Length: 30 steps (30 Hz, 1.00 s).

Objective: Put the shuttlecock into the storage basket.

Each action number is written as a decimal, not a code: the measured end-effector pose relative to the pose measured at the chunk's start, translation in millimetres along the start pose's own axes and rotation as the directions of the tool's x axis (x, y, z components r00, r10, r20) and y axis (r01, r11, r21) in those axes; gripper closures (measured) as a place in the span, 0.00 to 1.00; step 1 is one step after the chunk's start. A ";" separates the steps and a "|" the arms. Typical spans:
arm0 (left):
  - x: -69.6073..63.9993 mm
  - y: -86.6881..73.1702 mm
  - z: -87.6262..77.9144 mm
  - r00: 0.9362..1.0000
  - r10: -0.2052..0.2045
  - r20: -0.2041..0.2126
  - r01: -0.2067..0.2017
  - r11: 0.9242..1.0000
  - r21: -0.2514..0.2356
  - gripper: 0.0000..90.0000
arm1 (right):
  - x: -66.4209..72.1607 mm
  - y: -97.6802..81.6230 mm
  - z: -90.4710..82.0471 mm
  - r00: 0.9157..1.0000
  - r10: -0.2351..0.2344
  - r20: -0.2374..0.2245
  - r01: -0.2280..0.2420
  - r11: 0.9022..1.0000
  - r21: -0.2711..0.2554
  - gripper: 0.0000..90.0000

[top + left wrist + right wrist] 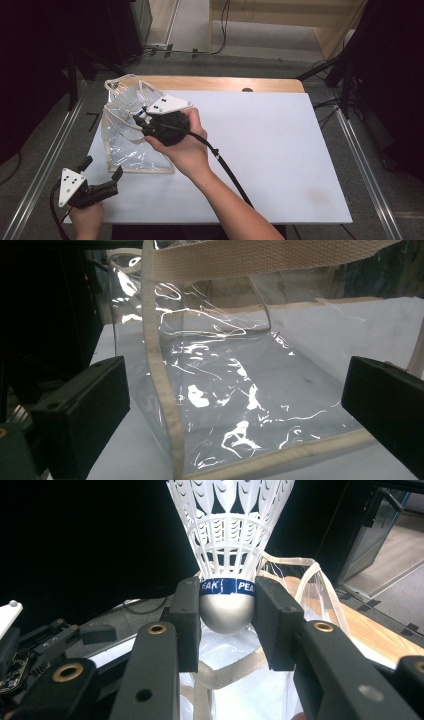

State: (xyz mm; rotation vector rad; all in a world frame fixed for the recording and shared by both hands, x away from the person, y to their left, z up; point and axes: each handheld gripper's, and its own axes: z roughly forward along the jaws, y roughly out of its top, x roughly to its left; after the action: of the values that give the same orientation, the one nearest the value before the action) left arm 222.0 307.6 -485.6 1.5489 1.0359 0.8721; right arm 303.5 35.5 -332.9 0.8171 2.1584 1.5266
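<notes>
Left gripper [100, 176] at table's [280, 165] near-left corner, jaws spread wide, nothing between. Clear plastic bag [131, 145] with cream trim just beyond, lying at table's left edge, contents not discernible. Right gripper [227, 611] over bag, clamped on shuttlecock [229, 545] by silver base; blue band reads "EAK" and "PEA".

White table top [280, 150], wooden edge [225, 83].

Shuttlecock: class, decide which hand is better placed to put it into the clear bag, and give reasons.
Right. The right gripper already clamps the shuttlecock above the clear bag; the left gripper sits open and empty beside it.
</notes>
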 end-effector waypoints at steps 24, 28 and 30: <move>-0.4 0.0 0.2 1.000 0.004 0.000 -0.004 1.000 0.002 0.00 | -5.1 -7.3 -18.2 1.000 0.009 0.007 -0.009 1.000 0.019 0.12; -0.7 -0.1 0.4 1.000 0.001 -0.001 -0.001 1.000 0.000 0.00 | -8.4 -12.0 -22.4 1.000 0.024 0.002 -0.024 1.000 0.013 0.10; -0.8 -0.1 0.4 1.000 0.000 0.000 0.000 1.000 0.000 0.00 | -10.7 -14.5 -24.5 1.000 0.031 0.001 -0.031 0.999 0.012 0.10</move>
State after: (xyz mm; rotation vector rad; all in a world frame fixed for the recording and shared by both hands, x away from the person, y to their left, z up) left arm 222.1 306.7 -485.8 1.5484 1.0363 0.8723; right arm 293.4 7.4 -338.4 0.8587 2.1659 1.5292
